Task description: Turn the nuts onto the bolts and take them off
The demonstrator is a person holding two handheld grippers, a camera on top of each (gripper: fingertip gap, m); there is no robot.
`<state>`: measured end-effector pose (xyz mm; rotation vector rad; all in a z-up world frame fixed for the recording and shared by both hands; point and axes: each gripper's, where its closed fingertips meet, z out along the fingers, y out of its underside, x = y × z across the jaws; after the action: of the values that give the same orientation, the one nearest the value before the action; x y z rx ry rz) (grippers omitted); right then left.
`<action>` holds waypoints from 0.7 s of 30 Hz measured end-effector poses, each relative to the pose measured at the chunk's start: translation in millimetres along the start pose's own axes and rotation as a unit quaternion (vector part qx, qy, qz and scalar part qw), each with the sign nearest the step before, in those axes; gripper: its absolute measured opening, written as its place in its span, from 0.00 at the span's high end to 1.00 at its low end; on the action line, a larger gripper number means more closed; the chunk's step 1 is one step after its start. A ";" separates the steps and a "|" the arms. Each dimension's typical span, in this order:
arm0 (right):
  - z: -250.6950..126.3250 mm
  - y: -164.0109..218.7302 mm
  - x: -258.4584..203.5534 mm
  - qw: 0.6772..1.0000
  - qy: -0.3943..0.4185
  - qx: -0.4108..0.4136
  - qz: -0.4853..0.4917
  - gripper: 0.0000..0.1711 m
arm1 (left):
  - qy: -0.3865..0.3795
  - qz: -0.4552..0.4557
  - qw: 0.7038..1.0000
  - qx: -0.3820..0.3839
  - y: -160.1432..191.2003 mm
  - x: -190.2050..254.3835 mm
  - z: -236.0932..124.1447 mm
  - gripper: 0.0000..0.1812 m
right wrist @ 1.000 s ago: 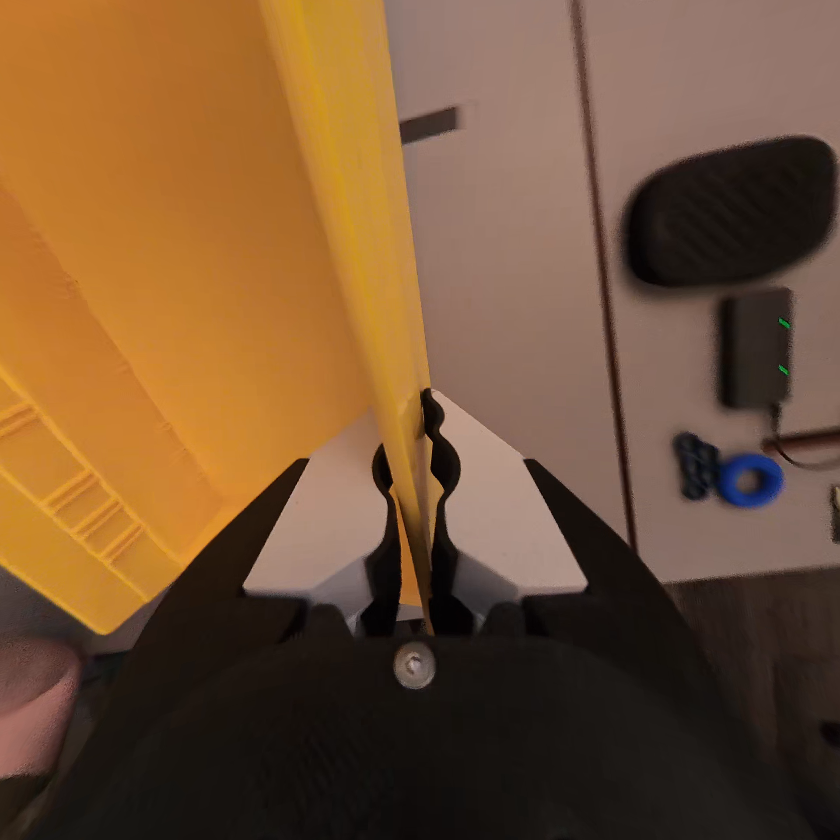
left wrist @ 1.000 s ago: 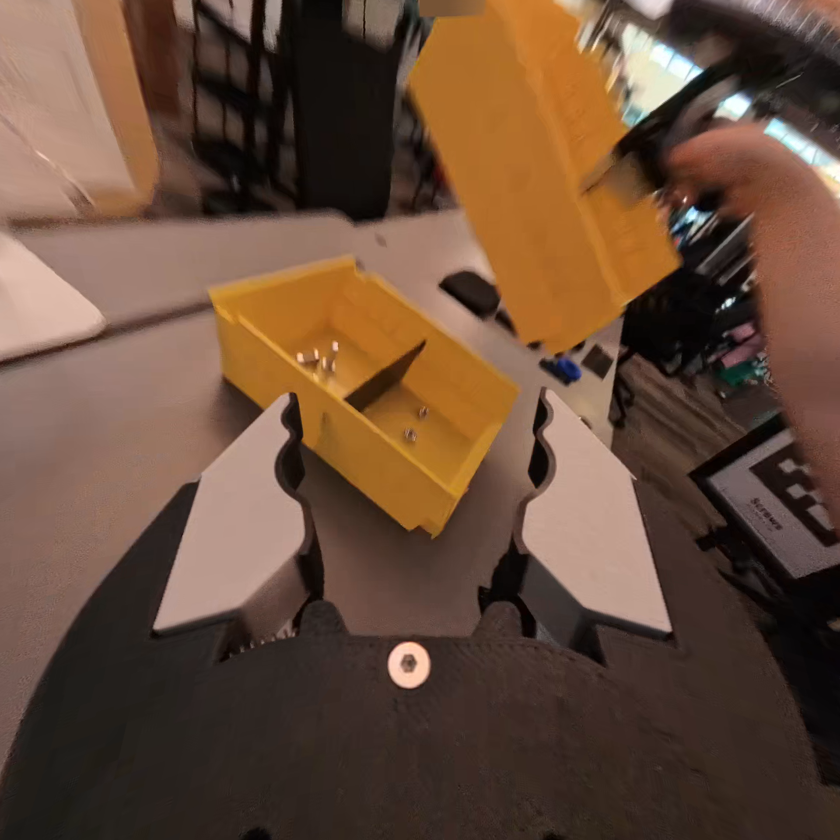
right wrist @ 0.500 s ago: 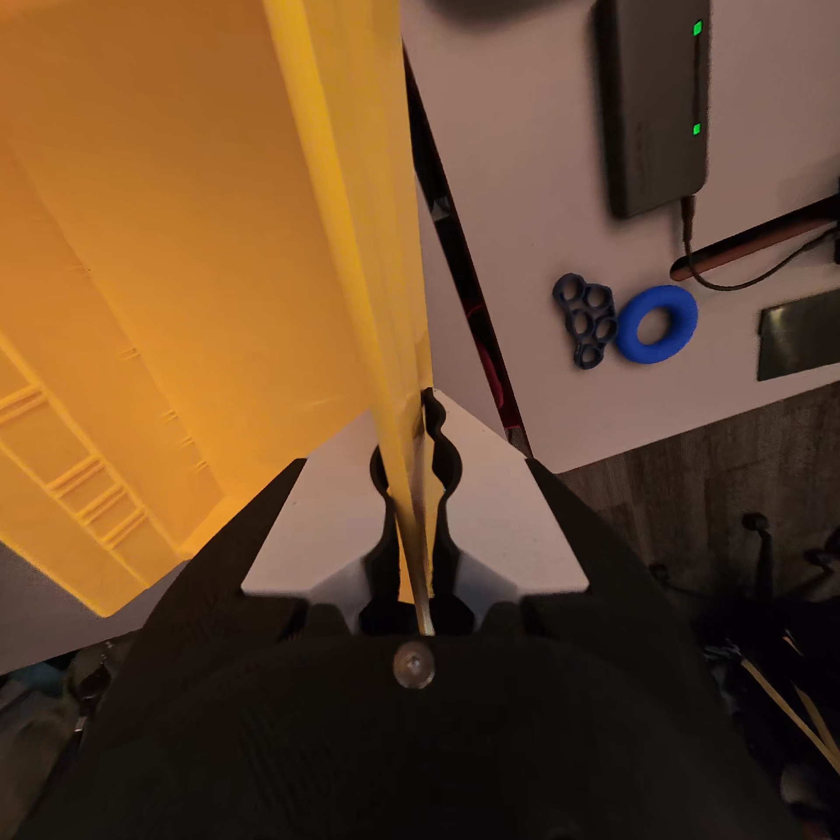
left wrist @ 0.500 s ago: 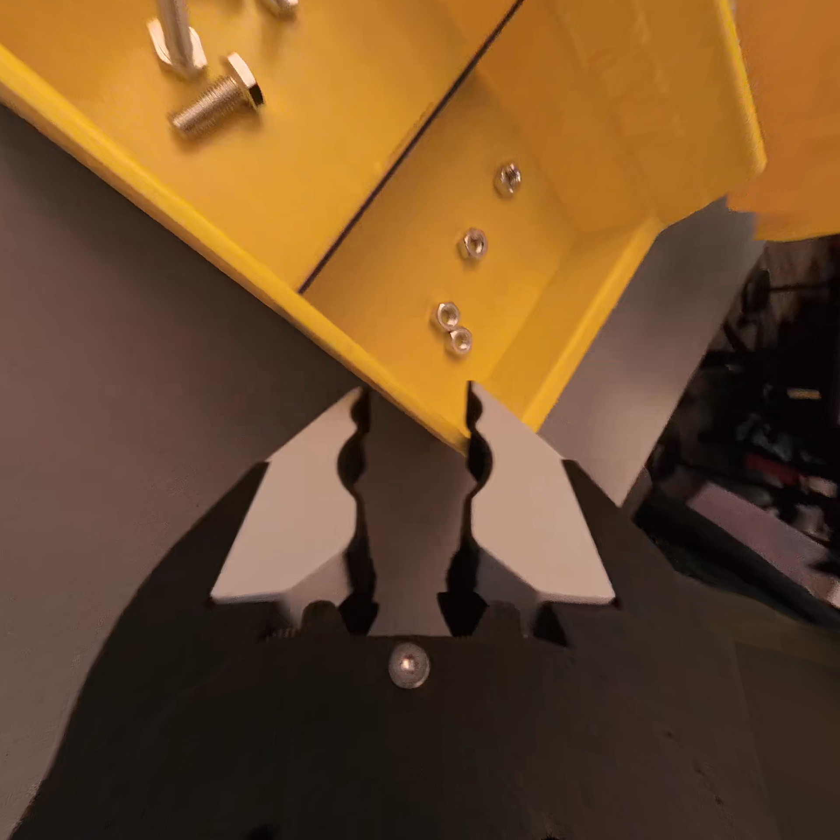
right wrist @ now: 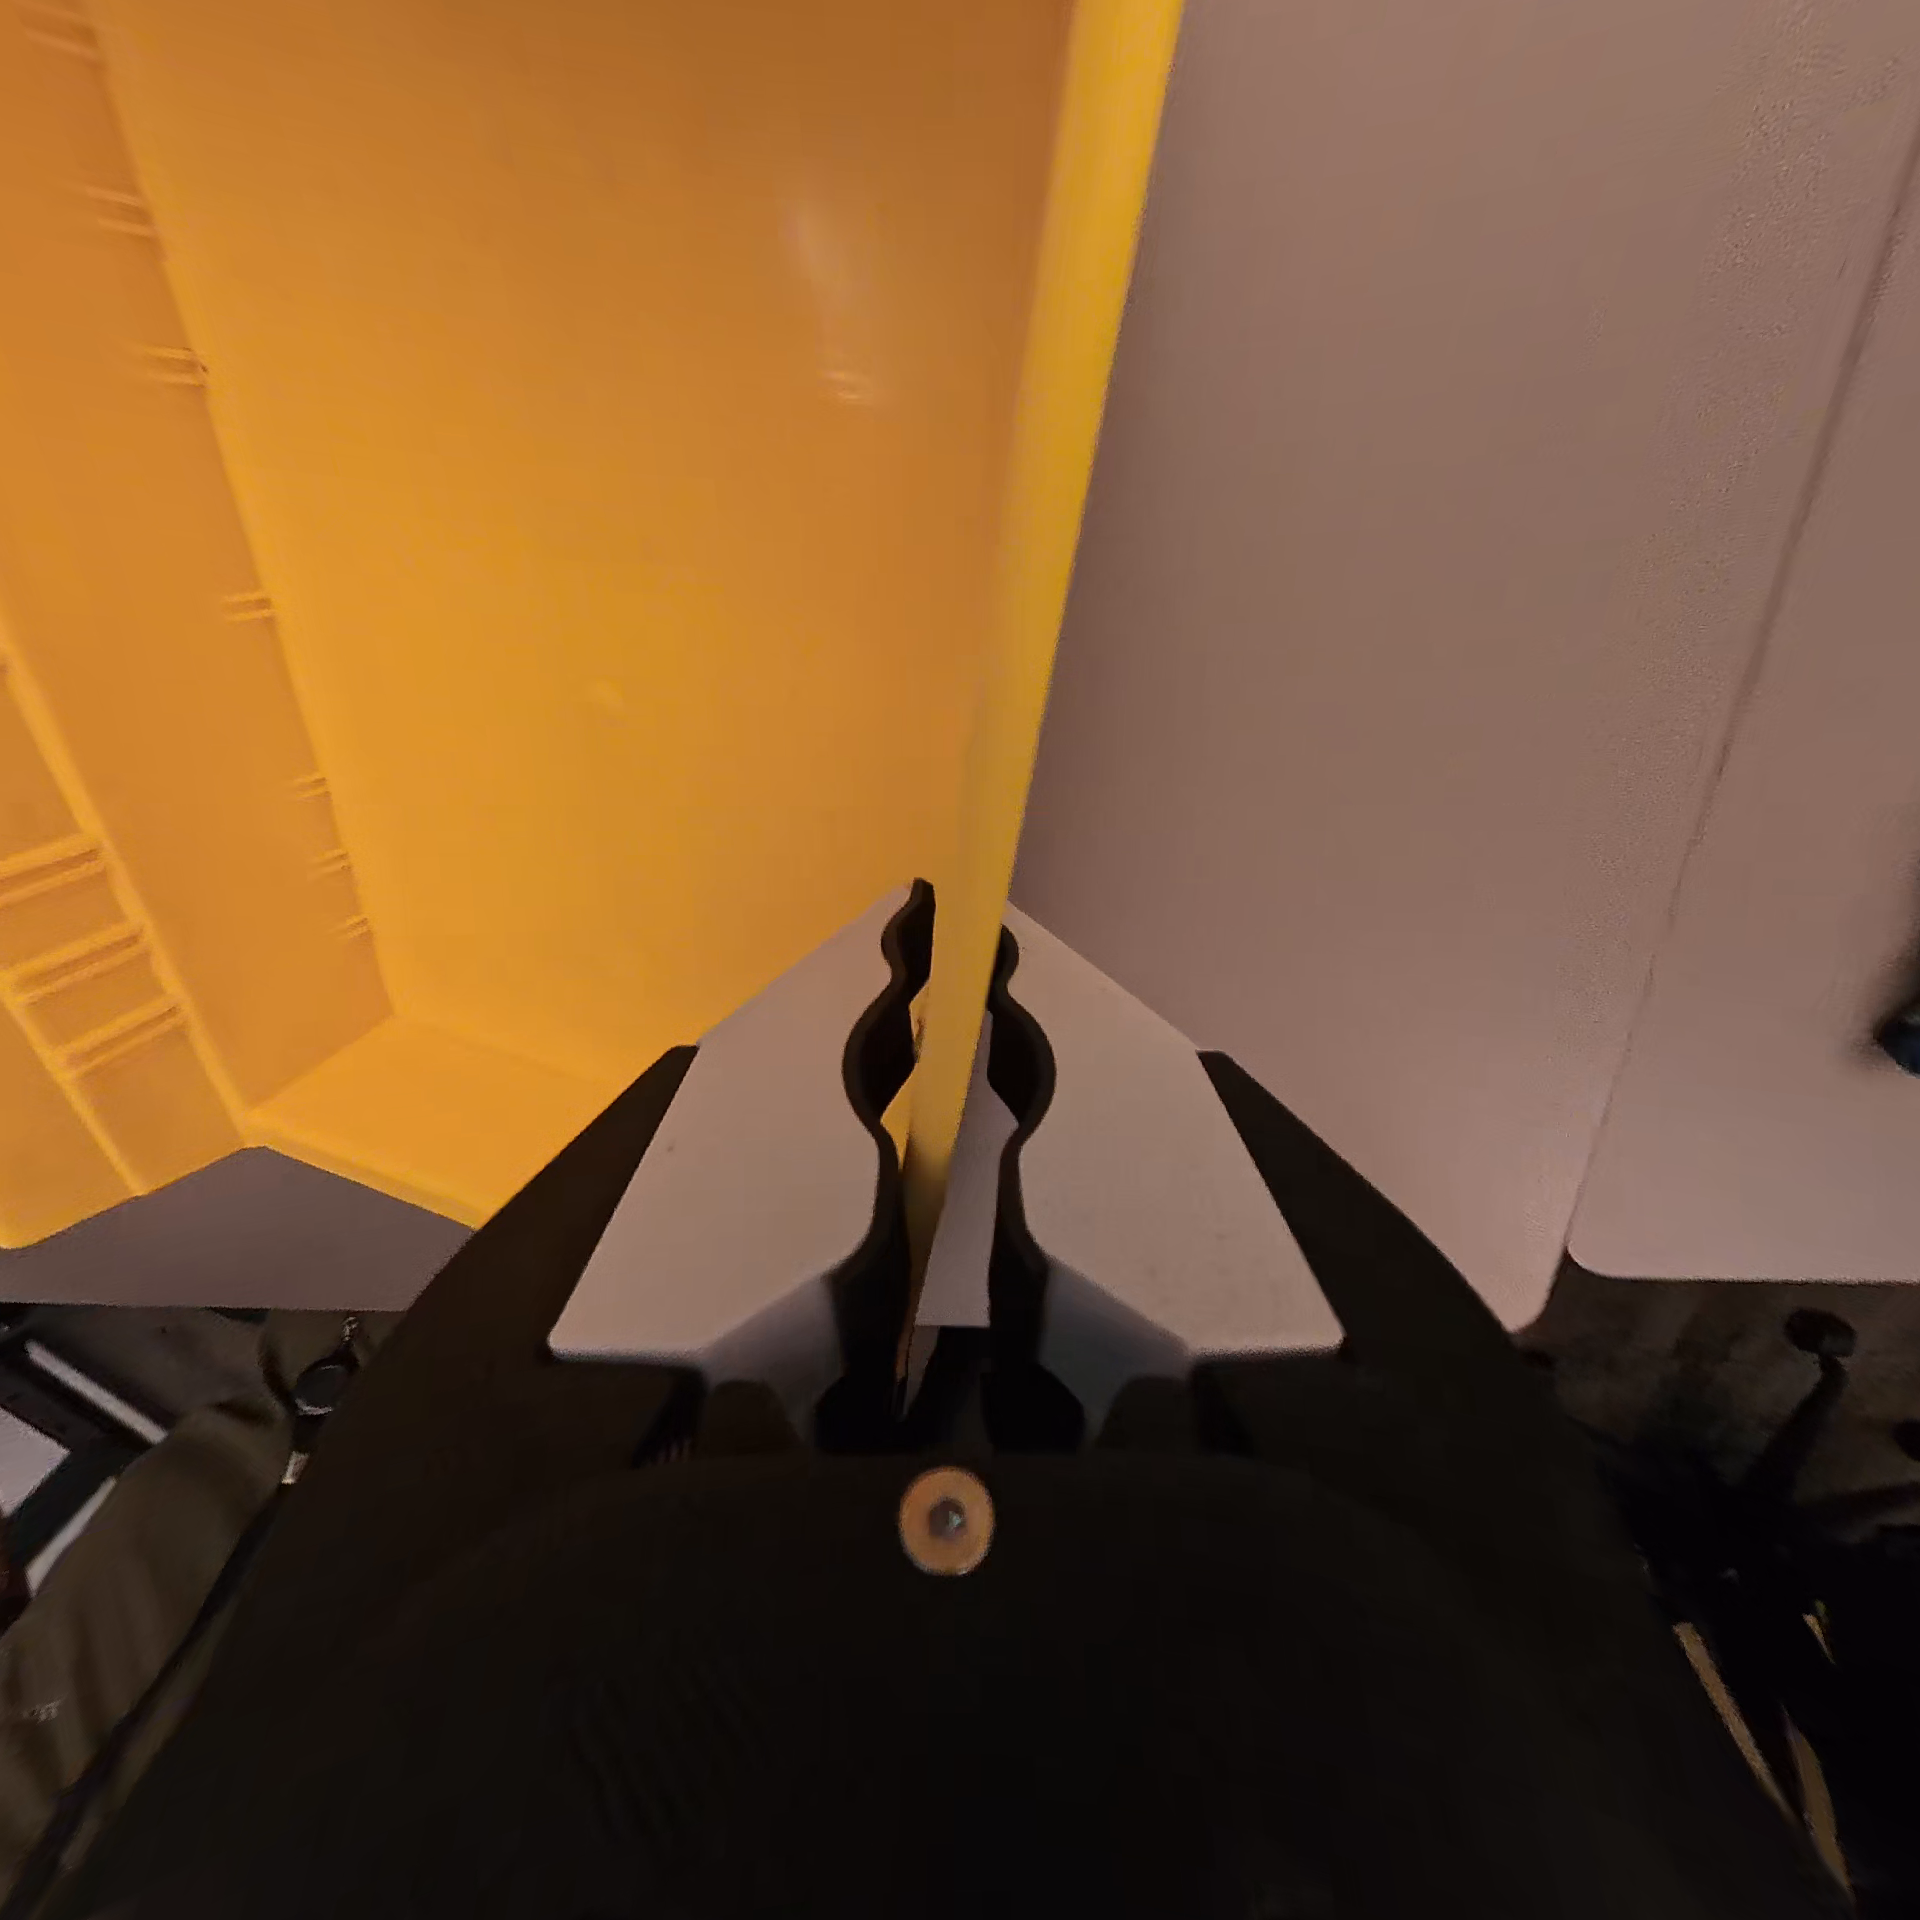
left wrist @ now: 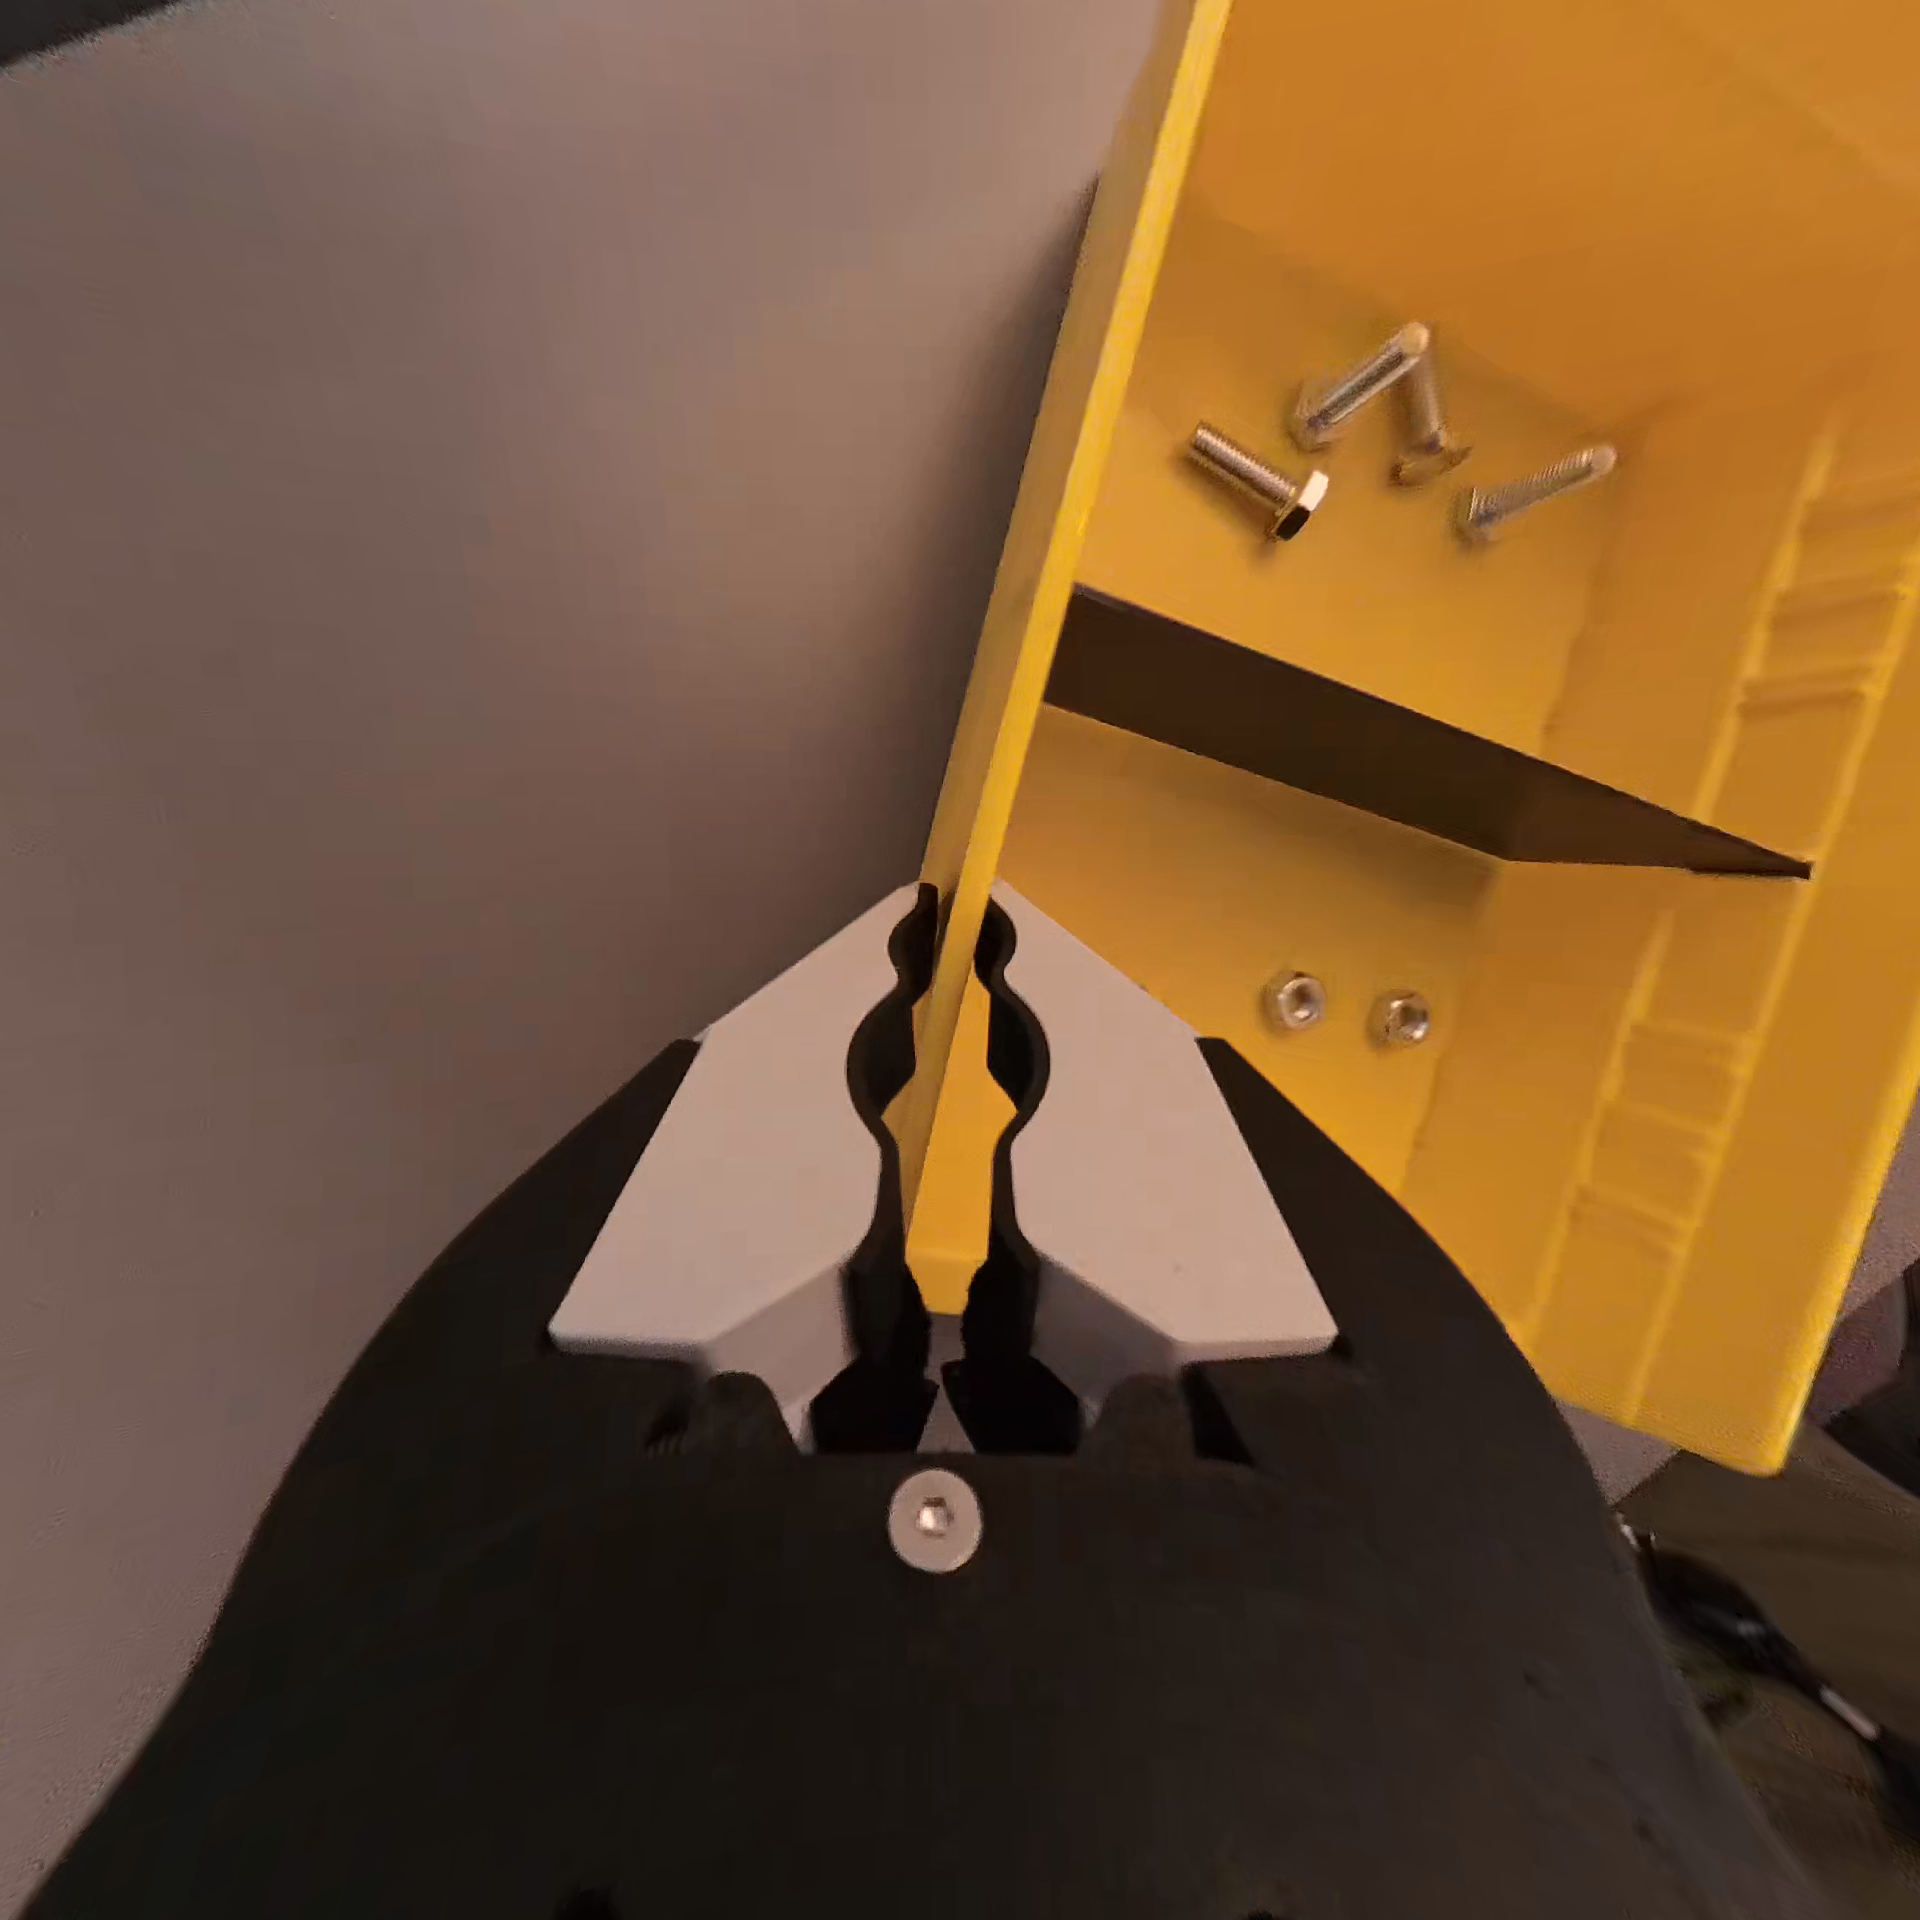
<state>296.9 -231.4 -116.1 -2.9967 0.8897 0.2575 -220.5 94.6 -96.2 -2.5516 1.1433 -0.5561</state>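
Each tool, left and right, pinches a yellow bin wall; a black divider separates bolts from nuts.

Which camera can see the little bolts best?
The left wrist view. It looks into the divided yellow bin that the left gripper pinches, where four bolts lie beyond the black divider. The right wrist view shows no bolts, only the empty yellow bin in the right gripper.
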 end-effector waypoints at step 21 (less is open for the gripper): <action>31.1 -66.5 -40.0 0.999 0.010 0.000 -0.045 0.99 | -0.089 -0.220 0.962 0.138 137.7 -182.2 -117.1 0.97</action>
<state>295.1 -152.3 -143.2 -3.0344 0.7527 0.2253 -474.3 132.2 -90.5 -2.5432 0.4010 -0.5258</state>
